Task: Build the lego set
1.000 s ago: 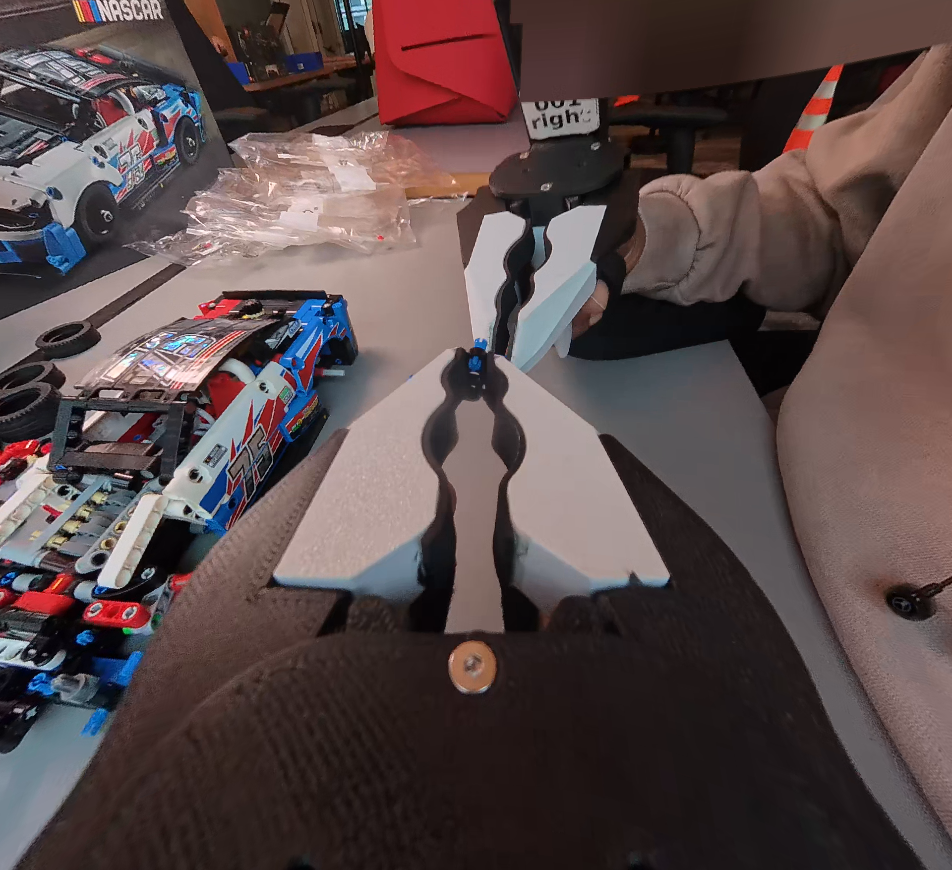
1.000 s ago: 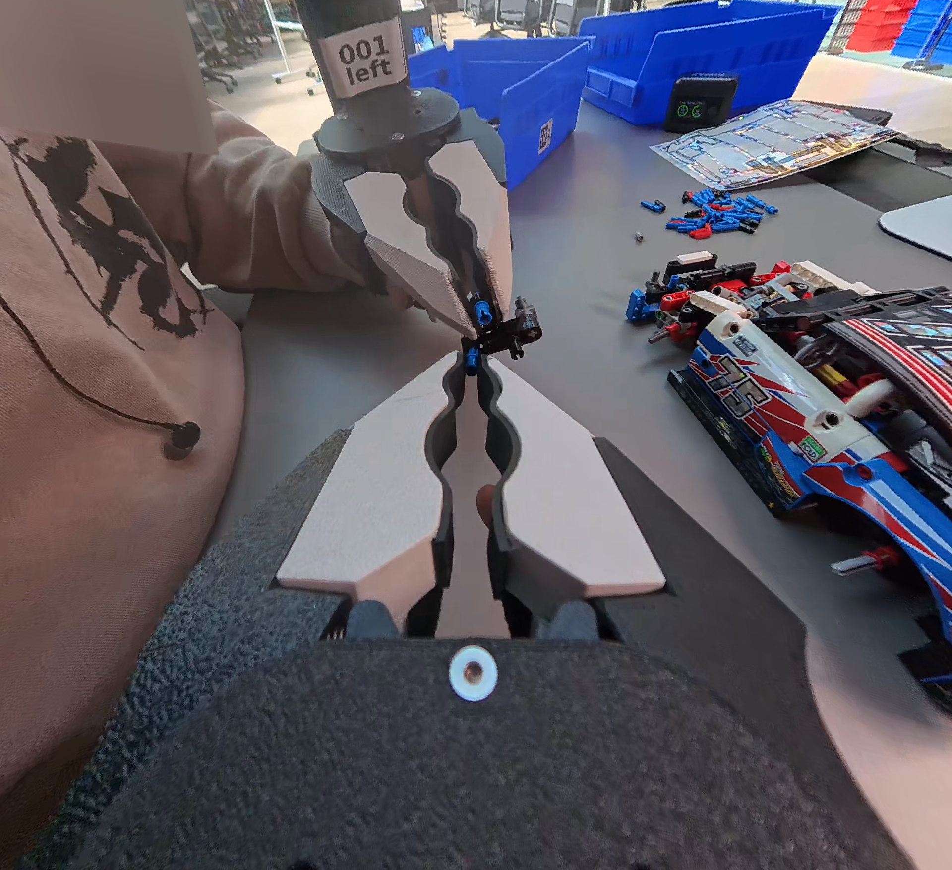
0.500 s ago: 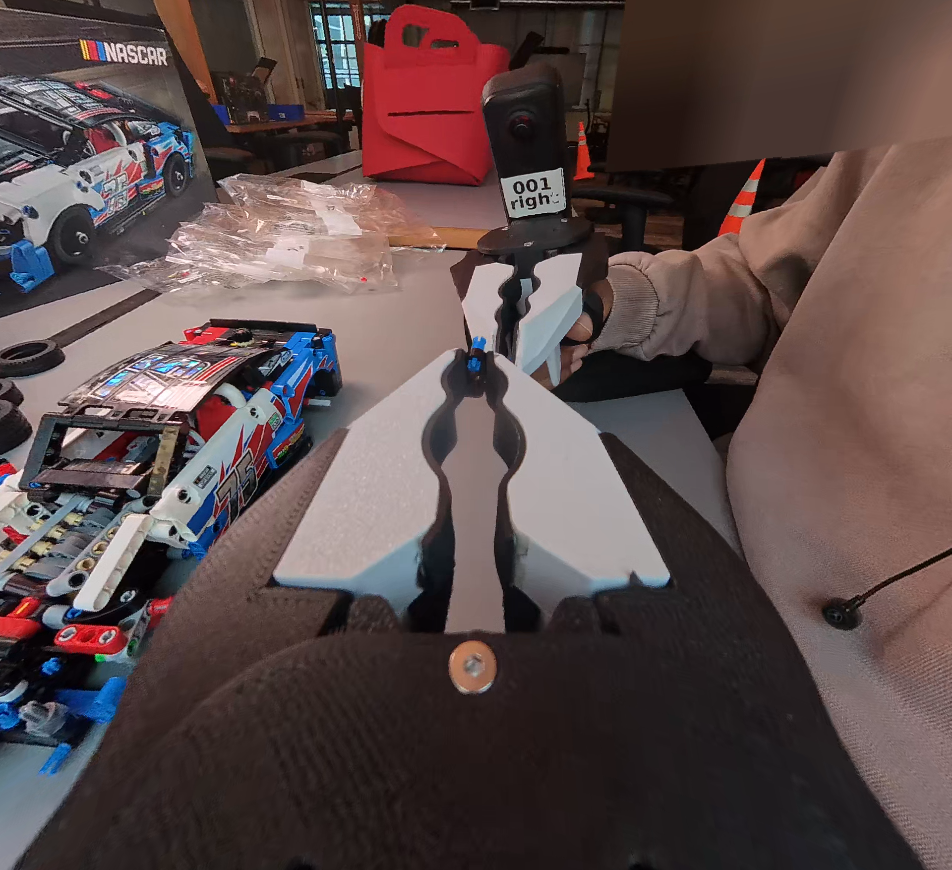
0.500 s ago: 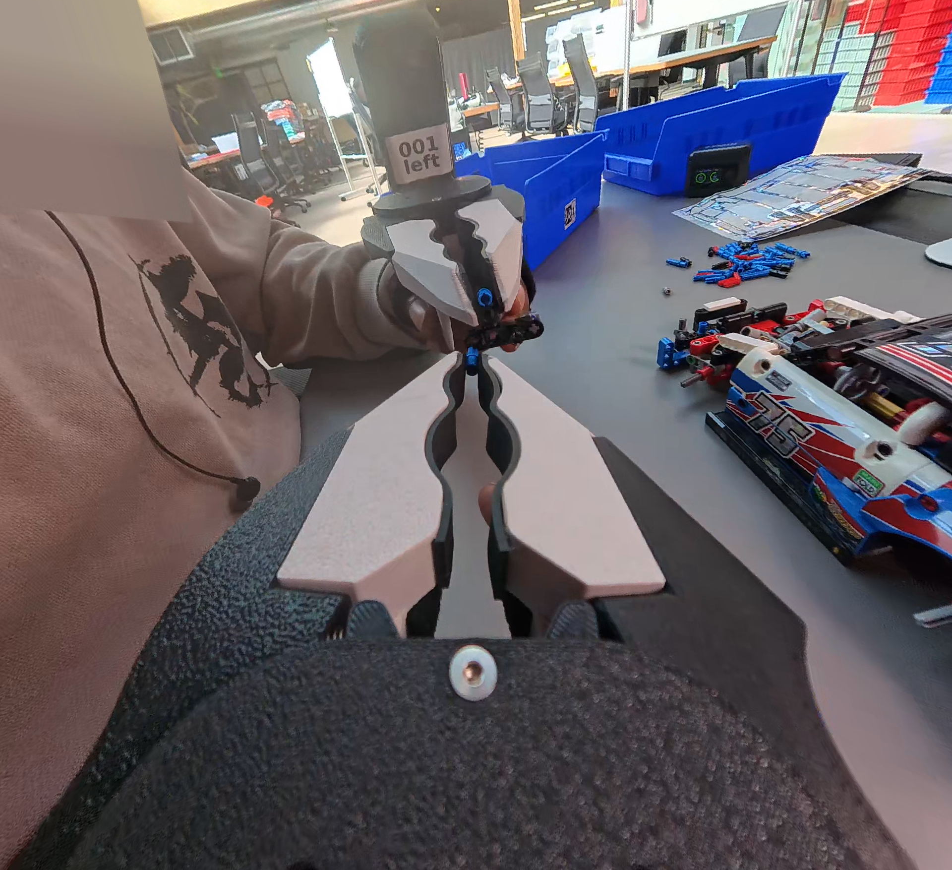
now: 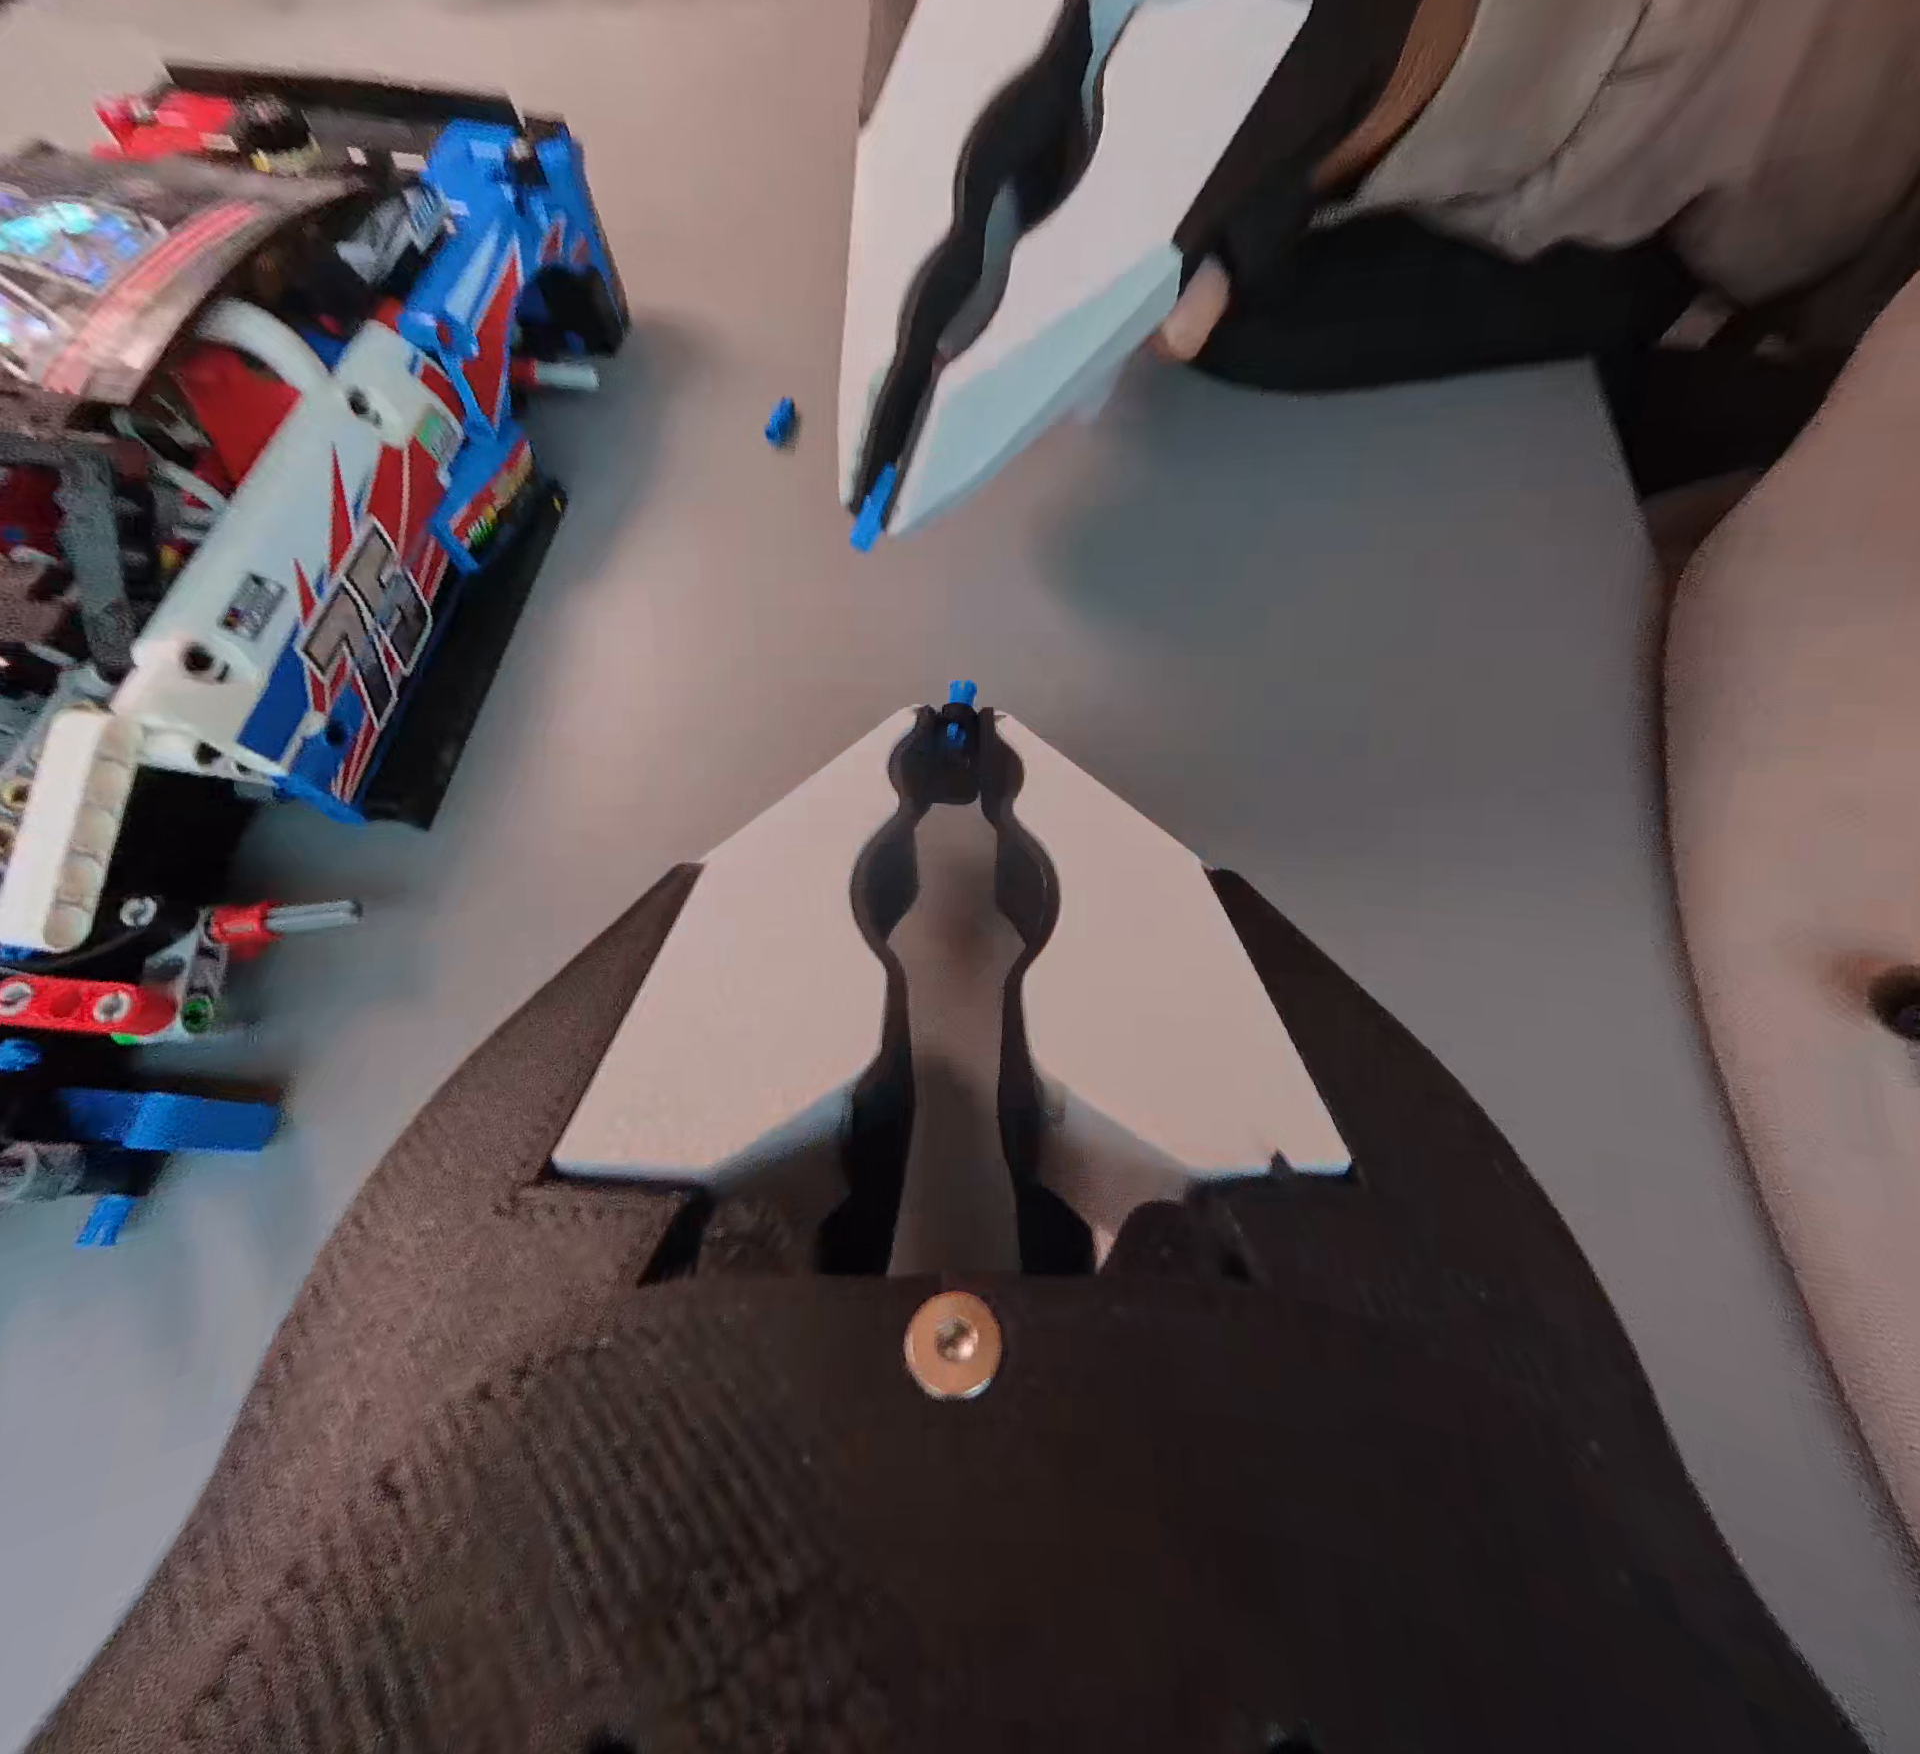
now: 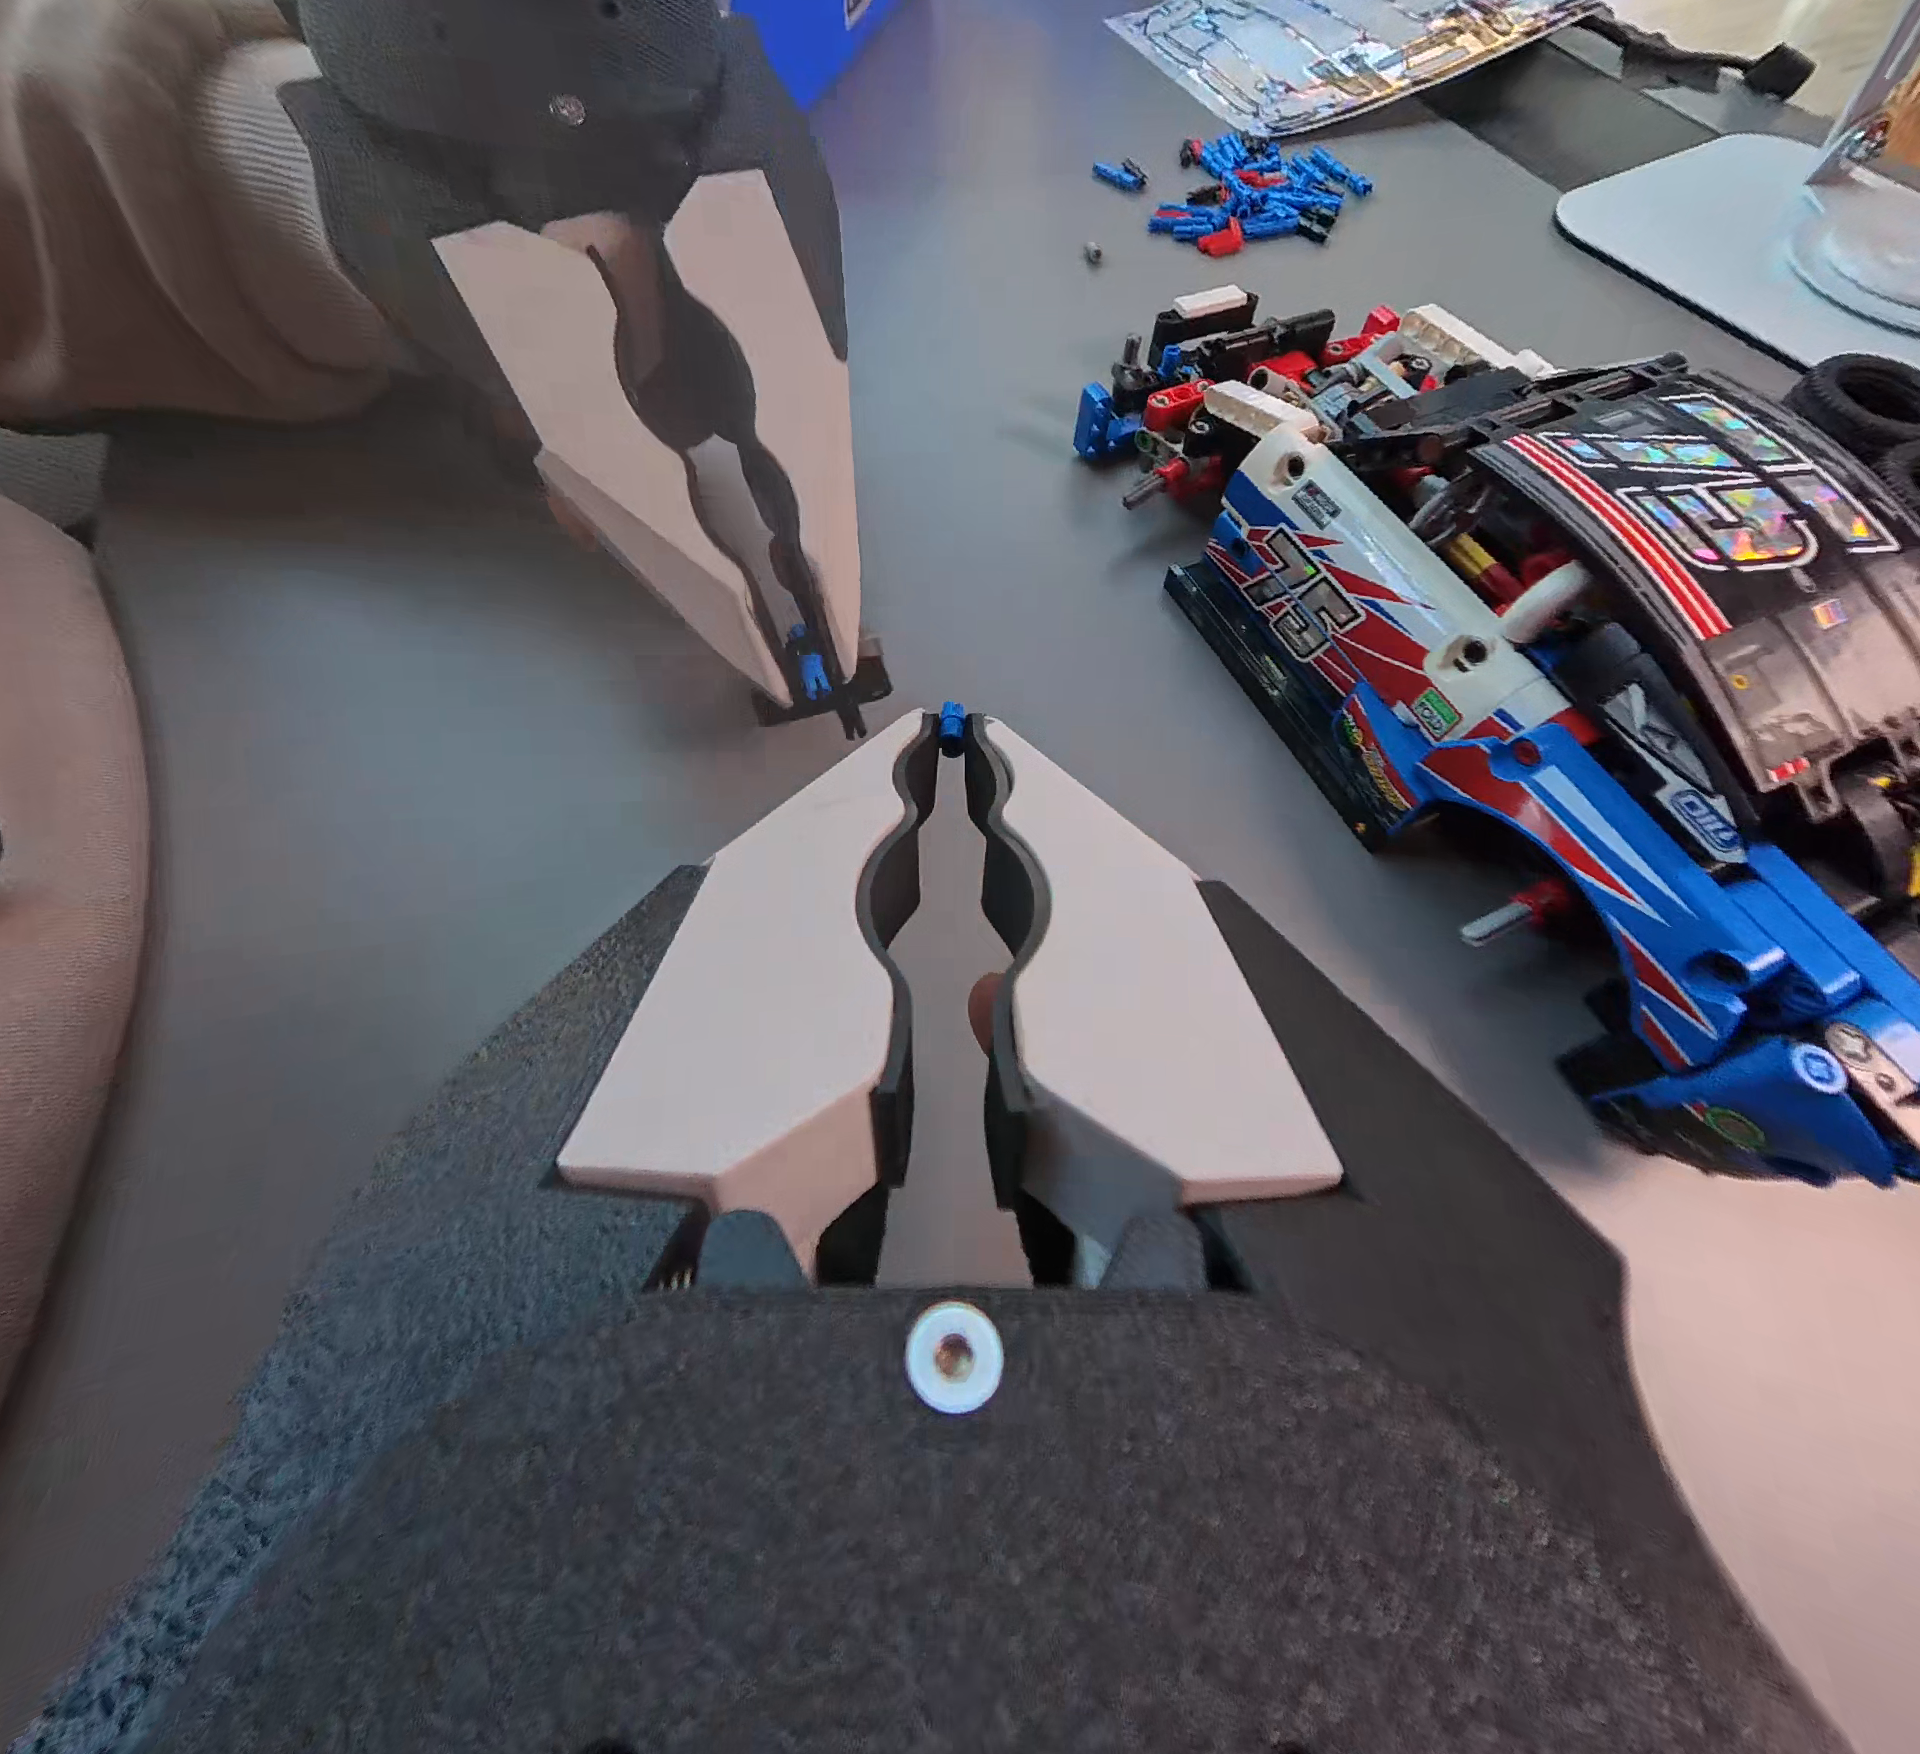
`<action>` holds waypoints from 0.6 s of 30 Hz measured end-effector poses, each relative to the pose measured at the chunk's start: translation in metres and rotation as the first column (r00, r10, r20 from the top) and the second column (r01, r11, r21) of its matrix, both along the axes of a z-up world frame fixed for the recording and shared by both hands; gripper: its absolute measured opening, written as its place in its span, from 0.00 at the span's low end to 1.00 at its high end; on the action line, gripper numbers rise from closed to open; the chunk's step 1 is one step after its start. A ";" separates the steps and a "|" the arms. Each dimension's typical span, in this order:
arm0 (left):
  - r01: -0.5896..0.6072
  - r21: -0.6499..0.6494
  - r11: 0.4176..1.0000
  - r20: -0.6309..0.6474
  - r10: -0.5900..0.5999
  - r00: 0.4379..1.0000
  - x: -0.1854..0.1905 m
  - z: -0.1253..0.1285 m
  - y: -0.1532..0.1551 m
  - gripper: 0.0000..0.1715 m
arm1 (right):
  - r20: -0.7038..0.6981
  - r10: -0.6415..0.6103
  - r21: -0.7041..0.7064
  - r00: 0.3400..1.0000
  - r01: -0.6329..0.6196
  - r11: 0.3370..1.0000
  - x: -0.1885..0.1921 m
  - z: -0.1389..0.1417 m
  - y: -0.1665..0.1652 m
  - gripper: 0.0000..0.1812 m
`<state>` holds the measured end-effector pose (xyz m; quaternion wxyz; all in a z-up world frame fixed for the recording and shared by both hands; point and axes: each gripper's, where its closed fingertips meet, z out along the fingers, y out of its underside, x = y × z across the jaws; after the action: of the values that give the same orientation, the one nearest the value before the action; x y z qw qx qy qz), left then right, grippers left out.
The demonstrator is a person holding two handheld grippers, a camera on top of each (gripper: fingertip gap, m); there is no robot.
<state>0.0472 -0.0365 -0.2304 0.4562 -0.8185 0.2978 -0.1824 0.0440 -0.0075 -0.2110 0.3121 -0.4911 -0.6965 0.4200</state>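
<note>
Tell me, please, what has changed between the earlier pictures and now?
The left gripper and right gripper have drawn apart and tipped down towards the table. Each stays shut: left on the black piece, right on the blue pin. The car has not moved.

Grey table (image 6: 1018, 478) (car (image 6: 1558, 665), loose pins (image 6: 1252, 192)).

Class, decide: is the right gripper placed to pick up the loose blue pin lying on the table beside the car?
Probably not yet. The right gripper hangs close to the loose blue pin with only table between them, but its fingers are shut on another blue pin.
</note>
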 end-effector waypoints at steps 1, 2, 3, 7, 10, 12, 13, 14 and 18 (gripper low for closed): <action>0.000 -0.037 0.999 -0.048 -0.002 0.999 -0.002 -0.011 -0.002 0.04 | 0.008 -0.010 0.030 1.000 0.010 1.000 0.000 -0.002 0.003 0.01; -0.001 -0.059 0.998 -0.082 -0.003 0.997 -0.003 -0.018 -0.003 0.04 | 0.013 -0.020 0.052 1.000 0.019 0.998 0.001 -0.003 0.006 0.01; -0.003 -0.058 0.998 -0.095 -0.003 0.995 -0.003 -0.019 -0.003 0.03 | 0.020 -0.023 0.061 1.000 0.022 0.998 0.002 -0.005 0.008 0.01; 0.037 -0.094 0.995 -0.079 -0.044 0.996 -0.002 -0.013 -0.011 0.15 | 0.019 -0.025 0.055 1.000 0.024 0.998 0.003 -0.005 0.008 0.01; 0.042 -0.132 0.990 -0.063 -0.050 0.997 -0.015 -0.007 -0.016 0.20 | 0.020 -0.024 0.048 1.000 0.023 0.999 0.003 -0.004 0.009 0.01; 0.007 -0.160 0.987 -0.108 -0.024 0.994 -0.029 -0.011 -0.014 0.17 | 0.025 -0.015 0.042 1.000 0.014 0.999 0.004 -0.004 0.008 0.01; 0.003 -0.176 0.984 -0.146 -0.029 0.989 -0.034 -0.016 -0.013 0.16 | 0.028 -0.012 0.042 1.000 0.010 0.999 0.004 -0.005 0.007 0.01; 0.006 -0.192 0.981 -0.186 -0.043 0.982 -0.036 -0.021 -0.012 0.16 | 0.029 -0.008 0.043 1.000 0.007 0.999 0.004 -0.004 0.007 0.01; 0.058 -0.240 0.969 -0.236 -0.116 0.965 -0.024 -0.030 -0.009 0.15 | 0.026 0.012 0.027 1.000 -0.012 1.000 0.006 -0.003 0.004 0.01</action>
<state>0.0236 -0.0451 -0.2603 0.3086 -0.8683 0.3651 -0.1320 0.0503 -0.0038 -0.2141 0.3071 -0.4881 -0.7090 0.4059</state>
